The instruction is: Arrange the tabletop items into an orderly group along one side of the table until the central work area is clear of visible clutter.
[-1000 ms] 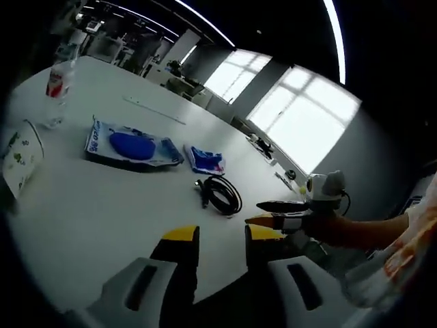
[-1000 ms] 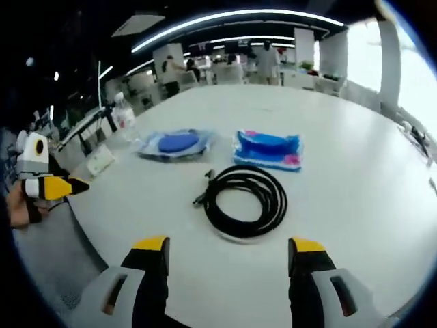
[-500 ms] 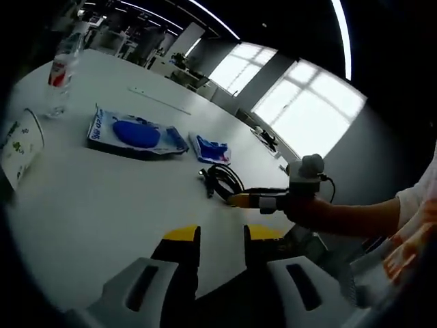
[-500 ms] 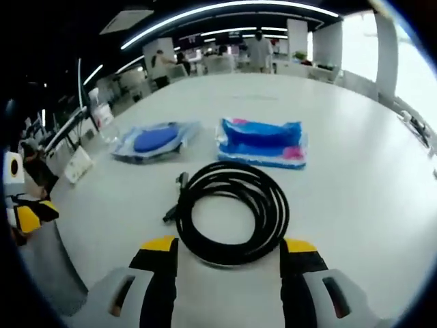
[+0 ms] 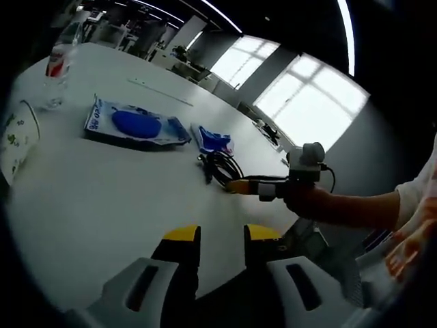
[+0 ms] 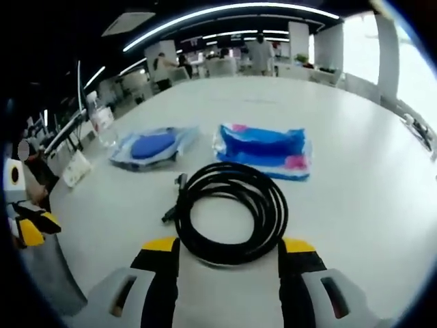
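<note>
on white table (image 6: 355, 205), right tongs (image 6: 229, 246) open, straddling black coiled cable (image 6: 232, 212)

We see our left gripper (image 5: 214, 236) over the white table (image 5: 102, 198) — the right gripper (image 5: 240, 184) reaches the coiled cable (image 5: 220, 166).

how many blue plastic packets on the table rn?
2. The wider packet with the blue oval lies toward the water bottle. The smaller blue-and-pink packet lies just beyond the coiled black cable. Nothing seems hidden behind them.
</note>
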Demonstrator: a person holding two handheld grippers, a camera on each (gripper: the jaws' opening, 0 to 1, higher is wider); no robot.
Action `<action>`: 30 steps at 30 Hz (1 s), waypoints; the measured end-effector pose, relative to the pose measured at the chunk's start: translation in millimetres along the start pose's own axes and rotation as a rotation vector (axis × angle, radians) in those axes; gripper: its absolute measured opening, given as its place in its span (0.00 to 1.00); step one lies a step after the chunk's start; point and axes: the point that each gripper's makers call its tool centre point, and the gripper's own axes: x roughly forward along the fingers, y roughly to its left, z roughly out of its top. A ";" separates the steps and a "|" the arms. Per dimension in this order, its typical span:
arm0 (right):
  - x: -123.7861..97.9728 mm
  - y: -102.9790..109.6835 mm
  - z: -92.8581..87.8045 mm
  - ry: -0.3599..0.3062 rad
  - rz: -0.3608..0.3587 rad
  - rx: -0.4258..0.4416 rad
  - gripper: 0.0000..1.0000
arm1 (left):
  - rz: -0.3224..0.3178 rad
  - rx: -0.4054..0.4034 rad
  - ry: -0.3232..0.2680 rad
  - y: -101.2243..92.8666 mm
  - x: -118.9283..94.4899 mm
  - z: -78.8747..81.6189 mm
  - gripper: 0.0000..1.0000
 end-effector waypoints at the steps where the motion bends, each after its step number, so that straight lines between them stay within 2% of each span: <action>1: -0.4 0.2 0.1 -0.003 0.002 -0.002 0.58 | 0.002 0.003 0.000 0.4 -0.5 0.2 0.23; 6: -7.0 4.1 6.7 -0.034 0.015 -0.026 0.61 | 0.015 0.011 0.001 8.2 -5.0 6.5 0.24; 9: -10.7 8.8 13.9 -0.077 0.040 -0.043 0.63 | 0.056 0.017 -0.026 24.5 -10.9 21.6 0.27; 11: -12.6 9.9 16.8 -0.100 0.056 -0.031 0.63 | 0.111 0.032 -0.053 41.5 -16.1 35.5 0.32; 14: -11.9 8.8 13.8 -0.083 0.058 -0.032 0.62 | 0.176 0.034 -0.085 67.0 -23.3 56.1 0.40; 16: -14.4 7.0 14.0 -0.082 0.045 -0.044 0.62 | 0.204 0.045 -0.094 77.8 -26.5 67.6 0.43; 21: -21.2 6.8 25.0 -0.102 0.035 -0.044 0.62 | 0.249 0.091 -0.085 94.3 -26.1 88.6 0.44; 24: -23.0 12.5 39.6 -0.128 0.048 -0.073 0.62 | 0.289 0.117 -0.089 103.9 -23.5 101.0 0.44; 30: -14.4 27.0 74.3 -0.173 0.090 -0.097 0.59 | 0.323 0.138 -0.075 119.8 -13.4 118.1 0.43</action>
